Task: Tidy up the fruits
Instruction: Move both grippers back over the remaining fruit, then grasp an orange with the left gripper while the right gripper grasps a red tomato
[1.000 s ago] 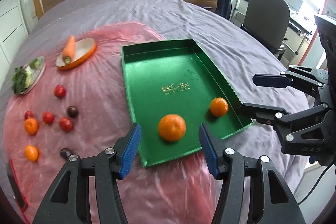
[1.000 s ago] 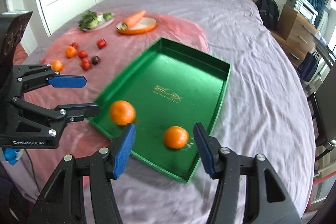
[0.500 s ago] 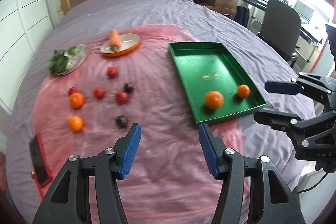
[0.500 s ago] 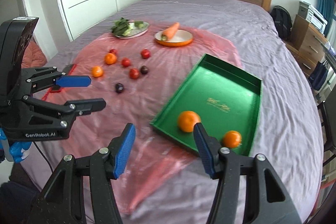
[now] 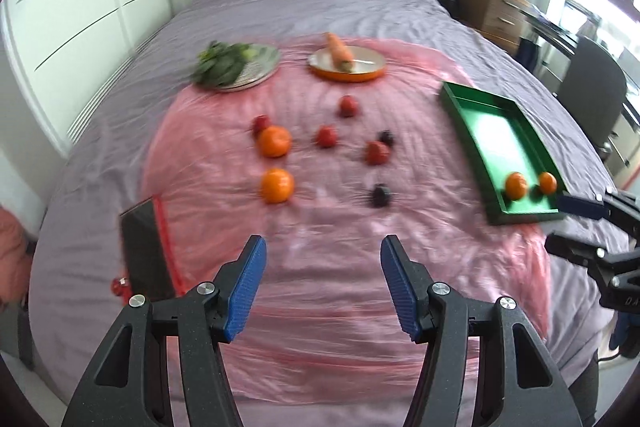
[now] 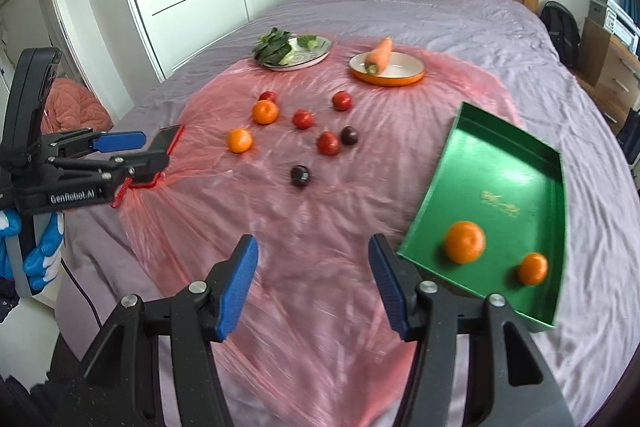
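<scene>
A green tray (image 5: 466, 123) (image 6: 500, 163) lies on the right of the pink sheet, with two oranges (image 5: 516, 185) (image 6: 465, 241) inside near its front end. Two more oranges (image 5: 277, 185) (image 6: 240, 140), several red fruits (image 5: 326, 136) (image 6: 328, 143) and two dark plums (image 5: 380, 195) (image 6: 300, 175) lie loose on the sheet. My left gripper (image 5: 322, 289) is open and empty above the sheet's near part, facing the loose fruits. My right gripper (image 6: 312, 283) is open and empty, left of the tray's near corner.
A plate of leafy greens (image 5: 236, 67) (image 6: 294, 51) and an orange dish with a carrot (image 5: 346, 63) (image 6: 386, 67) stand at the far edge of the sheet. A dark phone in a red case (image 5: 146, 251) (image 6: 168, 139) lies at the sheet's left.
Both grippers have swung left, away from the tray, and now face the loose fruits. Both stay open and empty. The two oranges remain in the tray.
</scene>
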`<action>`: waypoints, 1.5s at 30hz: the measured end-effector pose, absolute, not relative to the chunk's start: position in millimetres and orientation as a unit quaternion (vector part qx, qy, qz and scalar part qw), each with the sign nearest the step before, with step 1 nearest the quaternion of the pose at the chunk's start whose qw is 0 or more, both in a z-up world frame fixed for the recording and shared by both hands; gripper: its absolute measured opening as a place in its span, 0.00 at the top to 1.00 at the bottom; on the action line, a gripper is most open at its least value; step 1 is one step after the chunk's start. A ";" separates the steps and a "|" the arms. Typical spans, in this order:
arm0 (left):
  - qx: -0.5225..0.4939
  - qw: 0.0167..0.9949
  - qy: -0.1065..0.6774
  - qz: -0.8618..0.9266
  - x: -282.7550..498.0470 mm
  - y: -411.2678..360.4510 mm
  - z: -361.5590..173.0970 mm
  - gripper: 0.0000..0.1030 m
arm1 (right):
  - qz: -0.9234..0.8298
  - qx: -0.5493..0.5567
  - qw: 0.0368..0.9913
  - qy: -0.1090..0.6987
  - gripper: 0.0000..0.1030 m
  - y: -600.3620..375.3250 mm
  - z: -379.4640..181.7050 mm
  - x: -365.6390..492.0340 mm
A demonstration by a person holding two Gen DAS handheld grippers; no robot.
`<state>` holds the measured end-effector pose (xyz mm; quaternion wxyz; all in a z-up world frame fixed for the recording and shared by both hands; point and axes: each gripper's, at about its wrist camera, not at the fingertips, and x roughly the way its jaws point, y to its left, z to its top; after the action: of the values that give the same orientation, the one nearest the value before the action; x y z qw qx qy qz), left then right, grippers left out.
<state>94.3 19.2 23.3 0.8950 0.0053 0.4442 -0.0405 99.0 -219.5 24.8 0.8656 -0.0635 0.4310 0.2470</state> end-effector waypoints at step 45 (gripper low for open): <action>-0.060 0.856 0.513 -0.022 316.7 69.9 -98.7 0.48 | 0.246 0.033 0.837 0.488 0.32 -142.6 -99.3 300.0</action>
<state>316.7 69.9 -98.7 0.8561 -0.0598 0.5130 -0.0216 300.0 -142.6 -99.3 0.8366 0.0331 0.4880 0.2465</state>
